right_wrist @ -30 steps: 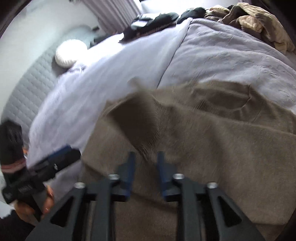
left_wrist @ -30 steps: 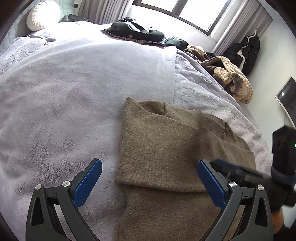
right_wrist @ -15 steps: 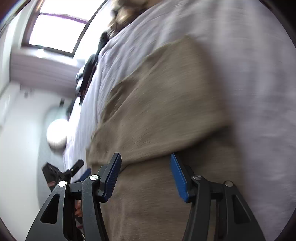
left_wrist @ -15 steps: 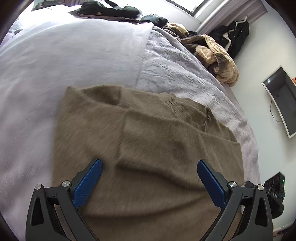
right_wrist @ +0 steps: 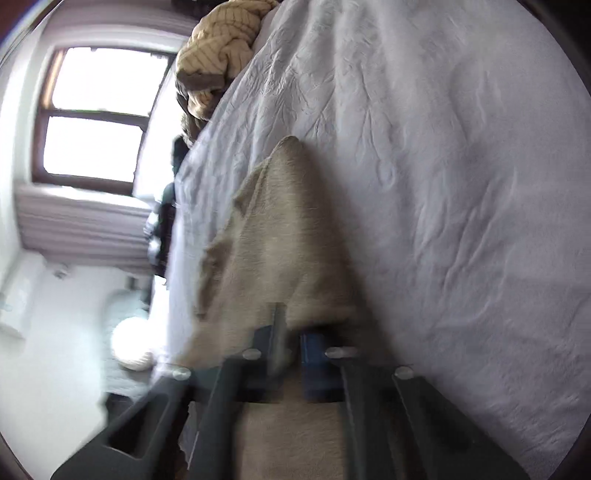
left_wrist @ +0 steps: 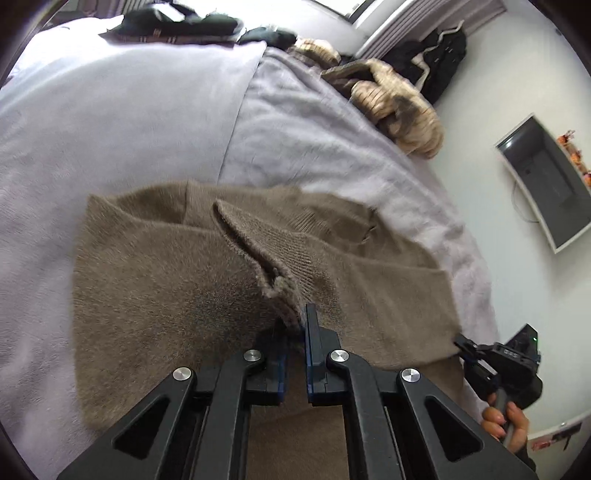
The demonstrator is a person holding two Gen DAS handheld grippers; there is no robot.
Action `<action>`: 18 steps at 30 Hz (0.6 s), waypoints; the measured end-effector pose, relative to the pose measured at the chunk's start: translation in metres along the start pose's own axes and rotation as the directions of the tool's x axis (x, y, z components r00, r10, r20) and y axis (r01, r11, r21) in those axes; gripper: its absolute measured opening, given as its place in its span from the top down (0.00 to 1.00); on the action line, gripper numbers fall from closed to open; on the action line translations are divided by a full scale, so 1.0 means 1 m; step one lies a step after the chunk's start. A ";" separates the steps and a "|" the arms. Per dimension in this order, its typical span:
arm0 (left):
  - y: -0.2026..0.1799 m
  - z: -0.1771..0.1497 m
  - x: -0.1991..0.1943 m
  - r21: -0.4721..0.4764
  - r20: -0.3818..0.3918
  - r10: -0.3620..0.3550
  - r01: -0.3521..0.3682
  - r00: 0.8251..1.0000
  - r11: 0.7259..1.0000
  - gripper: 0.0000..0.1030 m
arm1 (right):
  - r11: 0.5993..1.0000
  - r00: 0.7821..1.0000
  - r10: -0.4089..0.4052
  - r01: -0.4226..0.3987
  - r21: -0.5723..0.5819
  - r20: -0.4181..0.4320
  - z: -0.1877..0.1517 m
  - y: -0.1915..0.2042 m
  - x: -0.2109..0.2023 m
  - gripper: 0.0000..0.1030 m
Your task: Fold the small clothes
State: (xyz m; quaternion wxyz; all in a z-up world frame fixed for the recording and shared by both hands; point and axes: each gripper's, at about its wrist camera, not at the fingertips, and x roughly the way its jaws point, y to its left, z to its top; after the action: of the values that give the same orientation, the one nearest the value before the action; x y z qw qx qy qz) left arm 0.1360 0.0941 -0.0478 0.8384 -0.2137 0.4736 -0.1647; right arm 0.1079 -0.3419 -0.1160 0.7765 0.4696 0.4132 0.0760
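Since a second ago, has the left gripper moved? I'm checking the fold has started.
Yes. The left gripper has moved right across the bed, from the sweater's left edge to its middle, and shut on a fold.

Your right-wrist view is smeared with motion blur, so the right gripper (right_wrist: pixel 291 332) shows only as soft dark bars and you cannot tell where its blue pads (right_wrist: pixel 314 341) end on the fuzzy brown knitted sweater (right_wrist: pixel 280 236). In your left-wrist view the left gripper (left_wrist: pixel 295 325) hides the sweater (left_wrist: pixel 166 295) fold it pinches, the sweater's near part runs off the bottom edge, and the dark clothes (left_wrist: pixel 173 26) at the bed's far side are cut by the top edge and too blurred to identify
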 end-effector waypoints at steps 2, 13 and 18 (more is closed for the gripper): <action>0.001 -0.006 -0.006 0.007 0.006 0.000 0.000 1.000 1.000 0.92 | 0.997 1.000 -0.013 0.014 -0.079 0.015 0.007 0.011 -0.005 0.94; 0.020 -0.048 -0.005 0.007 0.006 0.173 -0.174 0.985 0.985 0.53 | 0.991 0.996 -0.082 0.076 -0.110 -0.043 0.006 -0.024 -0.007 0.95; 0.019 -0.045 -0.042 0.046 0.126 0.279 -0.287 0.952 0.957 0.17 | 0.986 0.994 -0.095 0.087 -0.139 -0.049 0.002 -0.021 -0.025 0.83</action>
State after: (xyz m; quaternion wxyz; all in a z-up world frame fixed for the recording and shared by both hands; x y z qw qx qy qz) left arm 0.0775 0.1215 -0.0486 0.8864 -0.1263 0.4432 -0.0449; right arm 0.0875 -0.3675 -0.1182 0.7978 0.3936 0.4494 0.0818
